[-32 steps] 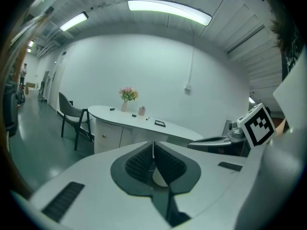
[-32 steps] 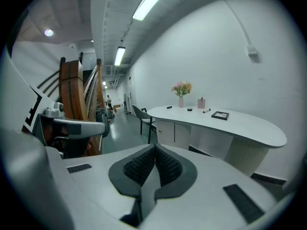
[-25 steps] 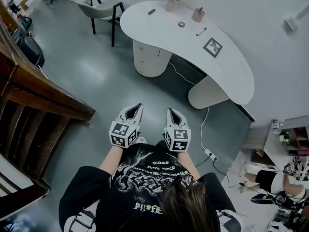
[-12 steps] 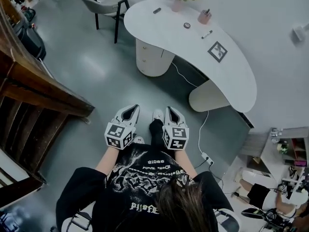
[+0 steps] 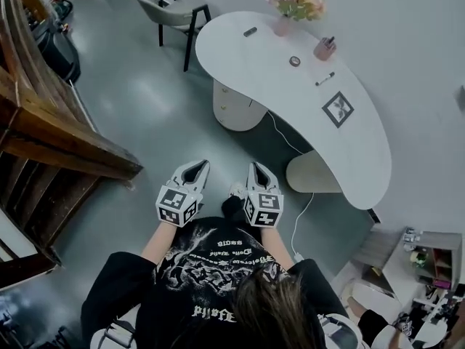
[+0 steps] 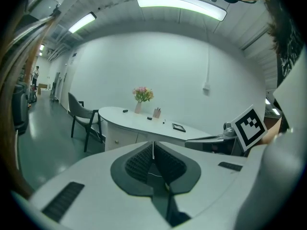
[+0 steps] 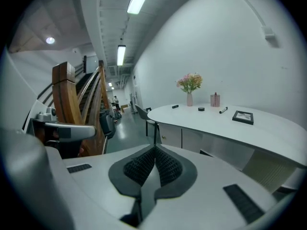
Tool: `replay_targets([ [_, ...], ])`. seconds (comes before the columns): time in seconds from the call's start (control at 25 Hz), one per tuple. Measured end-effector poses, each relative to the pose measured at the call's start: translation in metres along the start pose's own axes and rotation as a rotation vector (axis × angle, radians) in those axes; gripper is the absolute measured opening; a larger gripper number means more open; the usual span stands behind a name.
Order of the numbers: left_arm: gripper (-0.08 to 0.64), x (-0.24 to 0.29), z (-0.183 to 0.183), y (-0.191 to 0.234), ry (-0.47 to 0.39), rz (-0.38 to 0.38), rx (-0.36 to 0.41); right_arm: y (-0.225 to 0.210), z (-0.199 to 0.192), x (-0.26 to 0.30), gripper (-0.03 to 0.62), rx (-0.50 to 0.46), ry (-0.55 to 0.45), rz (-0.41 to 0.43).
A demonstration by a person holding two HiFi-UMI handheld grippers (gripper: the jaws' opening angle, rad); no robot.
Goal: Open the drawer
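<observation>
1. While the person stands on the grey floor [image 5: 145,107] well short of the desk [image 5: 305,122], both grippers are held side by side in front of the chest and point toward that desk.
2. The left gripper [image 5: 195,167] is clenched. In its own view the ribbed pads meet along a thin seam, with nothing between them.
3. The right gripper [image 5: 260,169] is clenched too, pads pressed together and empty.
4. The drawer [image 5: 232,109] is closed. It sits in the rounded pedestal under the desk's far end and has a small knob on its front. It is well apart from both grippers.
5. On the desk stand a vase [image 5: 282,26] of pink flowers and a pink cup [image 5: 325,48]. A pen [image 5: 324,78] lies near the cup, and a frame [image 5: 338,109] lies flat further along the top.
6. A chair [image 5: 174,9] stands beyond the desk's far end.
7. A wooden staircase [image 5: 51,137] fills the left side of the head view, and it also shows at the left of the right gripper view.
</observation>
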State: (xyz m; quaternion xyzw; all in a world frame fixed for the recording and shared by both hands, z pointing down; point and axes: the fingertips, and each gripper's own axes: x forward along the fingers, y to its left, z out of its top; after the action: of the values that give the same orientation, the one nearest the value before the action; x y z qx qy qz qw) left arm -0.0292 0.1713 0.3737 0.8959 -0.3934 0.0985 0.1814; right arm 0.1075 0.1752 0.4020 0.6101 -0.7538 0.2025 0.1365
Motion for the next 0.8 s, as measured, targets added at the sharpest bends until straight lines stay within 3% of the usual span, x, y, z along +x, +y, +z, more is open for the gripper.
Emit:
replay_targets([
  [0.28, 0.028, 0.065, 0.028, 0.004, -0.01, 0.043, -0.003, -0.038, 0.037, 0.051, 0.026, -0.038, 0.007, 0.08],
  [0.44, 0.028, 0.094, 0.04, 0.003, -0.048, 0.056, -0.066, -0.063, 0.05, 0.073, 0.026, -0.049, 0.012, 0.121],
  [0.64, 0.028, 0.135, 0.048, 0.004, -0.049, 0.099, -0.067, -0.095, 0.065, 0.097, 0.026, -0.075, 0.016, 0.155],
  [0.8, 0.028, 0.158, 0.055, 0.007, -0.078, 0.132, -0.125, -0.113, 0.07, 0.112, 0.026, -0.09, 0.029, 0.188],
])
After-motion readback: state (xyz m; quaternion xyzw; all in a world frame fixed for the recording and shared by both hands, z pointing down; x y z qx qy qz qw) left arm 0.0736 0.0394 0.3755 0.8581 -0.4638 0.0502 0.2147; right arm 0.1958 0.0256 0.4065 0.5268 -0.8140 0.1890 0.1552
